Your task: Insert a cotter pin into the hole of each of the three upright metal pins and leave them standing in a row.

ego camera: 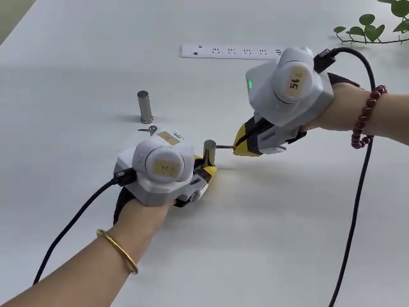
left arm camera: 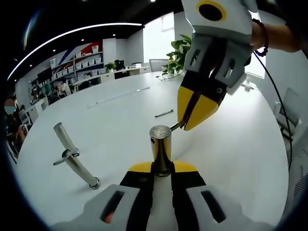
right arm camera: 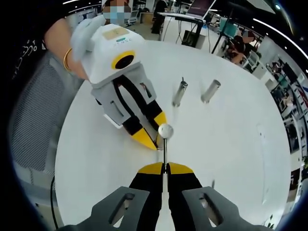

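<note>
Left gripper clamps low on a metal pin upright on the white table. Right gripper pinches a cotter pin, its tip meeting the metal pin just under the top; can't tell if it's in the hole. Steel pin is likely heavy, stiff and slick, so hold low. Cotter is thin, light and bendable, so grip its tail. Far pin stands bare. Power strip and plant beyond; open office.
</note>
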A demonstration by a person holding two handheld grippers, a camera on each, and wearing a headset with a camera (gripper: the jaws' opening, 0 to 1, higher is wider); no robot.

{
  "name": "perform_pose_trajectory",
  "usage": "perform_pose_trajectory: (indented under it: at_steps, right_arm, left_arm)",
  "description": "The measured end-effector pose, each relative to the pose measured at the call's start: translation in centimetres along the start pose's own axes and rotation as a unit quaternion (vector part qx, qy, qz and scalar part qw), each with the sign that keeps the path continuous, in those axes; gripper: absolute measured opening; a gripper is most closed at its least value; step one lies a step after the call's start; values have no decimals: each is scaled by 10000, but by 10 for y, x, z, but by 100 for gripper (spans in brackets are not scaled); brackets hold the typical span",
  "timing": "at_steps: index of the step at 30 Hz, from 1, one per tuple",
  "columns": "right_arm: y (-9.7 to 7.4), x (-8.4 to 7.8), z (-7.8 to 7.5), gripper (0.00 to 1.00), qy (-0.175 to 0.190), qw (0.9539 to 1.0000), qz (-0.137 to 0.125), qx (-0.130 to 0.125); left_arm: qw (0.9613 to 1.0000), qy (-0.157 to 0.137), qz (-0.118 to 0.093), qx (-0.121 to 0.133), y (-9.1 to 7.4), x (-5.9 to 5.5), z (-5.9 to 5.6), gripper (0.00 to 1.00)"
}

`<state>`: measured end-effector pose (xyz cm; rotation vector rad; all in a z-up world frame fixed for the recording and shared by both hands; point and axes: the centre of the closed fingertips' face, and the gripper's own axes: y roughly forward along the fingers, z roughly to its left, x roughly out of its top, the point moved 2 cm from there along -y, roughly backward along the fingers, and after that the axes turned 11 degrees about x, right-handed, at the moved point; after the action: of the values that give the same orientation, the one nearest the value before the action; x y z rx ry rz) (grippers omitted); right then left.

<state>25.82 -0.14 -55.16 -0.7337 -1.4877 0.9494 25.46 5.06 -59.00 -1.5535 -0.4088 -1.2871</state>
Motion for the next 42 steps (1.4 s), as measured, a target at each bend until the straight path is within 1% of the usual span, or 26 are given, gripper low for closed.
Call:
perform_pose_trajectory:
  at_steps: [4, 18, 25, 29, 32, 35, 39, 42]
  right_arm:
    - [2, 3, -2, 0, -32, 10000, 2, -7]
    - [8, 15, -5, 0, -76, 9999, -127, 1]
    - [8, 19, -3, 0, -83, 9998, -167, 12]
    - [5, 20, -3, 0, 11, 9996, -263, -24]
    - [1, 18, -4, 2, 86, 9995, -300, -62]
    - [-1, 17, -2, 1, 191, 9992, -352, -39]
    - [0, 12, -3, 1, 218, 9994, -278, -37]
    - [-1, 12, -2, 2, 268, 9992, -293, -32]
  left_arm:
    - [10000, 2, -6, 17, -1, 0, 0, 10]
    - [10000, 4, -22, 27, -1, 0, 0, 10]
    - [10000, -16, -31, 35, -1, -1, 0, 10]
    - [10000, -16, -29, 34, -1, -1, 0, 10]
    - [10000, -20, -25, 30, -1, -1, 0, 10]
    - [10000, -17, -24, 27, -1, -1, 0, 10]
    - [10000, -21, -23, 27, -1, -1, -1, 10]
    - [10000, -27, -20, 27, -1, -1, -1, 10]
